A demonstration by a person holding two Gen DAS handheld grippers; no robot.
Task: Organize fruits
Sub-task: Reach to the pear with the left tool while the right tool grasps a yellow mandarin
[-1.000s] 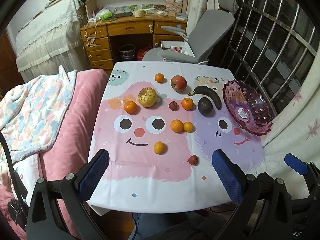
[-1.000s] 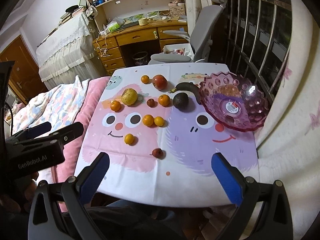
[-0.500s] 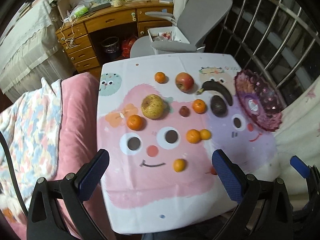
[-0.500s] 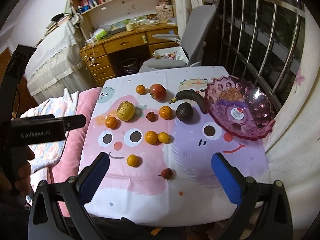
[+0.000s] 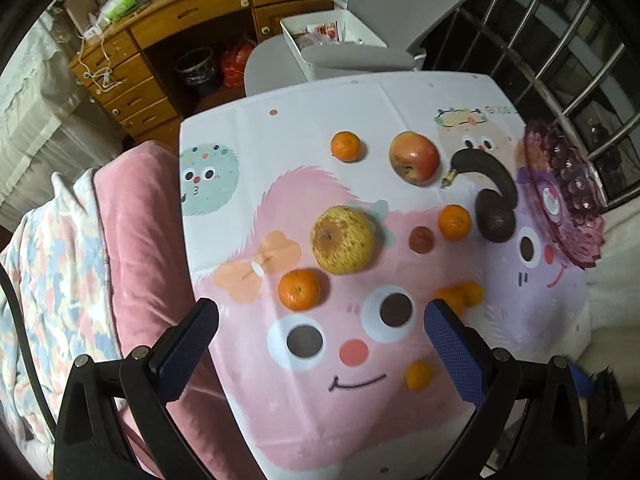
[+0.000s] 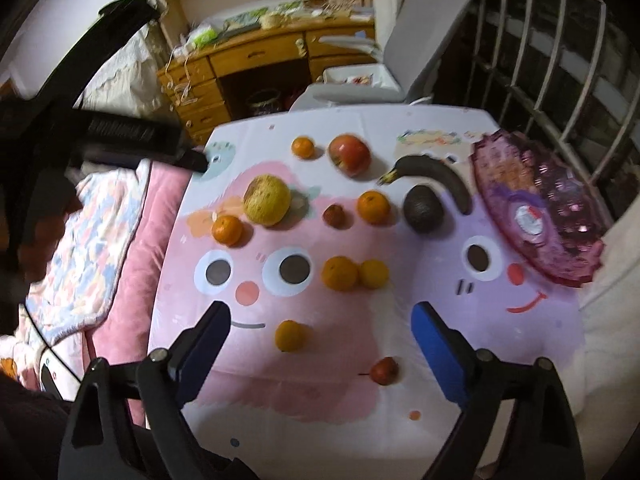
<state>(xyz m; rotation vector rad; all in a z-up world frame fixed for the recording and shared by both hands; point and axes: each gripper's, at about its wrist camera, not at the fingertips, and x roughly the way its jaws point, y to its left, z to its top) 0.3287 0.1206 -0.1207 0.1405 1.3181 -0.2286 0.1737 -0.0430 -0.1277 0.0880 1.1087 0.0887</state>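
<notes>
My left gripper (image 5: 320,334) has its jaws spread wide, and they hold nothing and touch nothing. It hangs above the tabletop (image 5: 304,432) and looks down at the cartoon cloth. Just ahead of my left jaws, a bit toward the left jaw, sits an orange (image 5: 299,289). The big yellow pear (image 5: 343,239) is right behind it, almost touching. Further ahead I see a small orange (image 5: 345,145) and a red apple (image 5: 414,156). Ahead and to the right lie a dark banana (image 5: 486,170) and a dark avocado (image 5: 495,216) close together, and the purple glass bowl (image 5: 576,216) is past them at the right edge of the tabletop. A small brown fruit (image 5: 421,239) sits next to another orange (image 5: 453,221). My right gripper (image 6: 321,326) is spread wide too, with nothing in its jaws. It also hangs above the tabletop. A little orange (image 6: 291,335) lies between my right jaws, nearer the left one, but down on the cloth, not touched. Two more oranges (image 6: 340,273) sit side by side just ahead of these jaws. A small red fruit with a stem (image 6: 384,370) lies close by the right jaw.
</notes>
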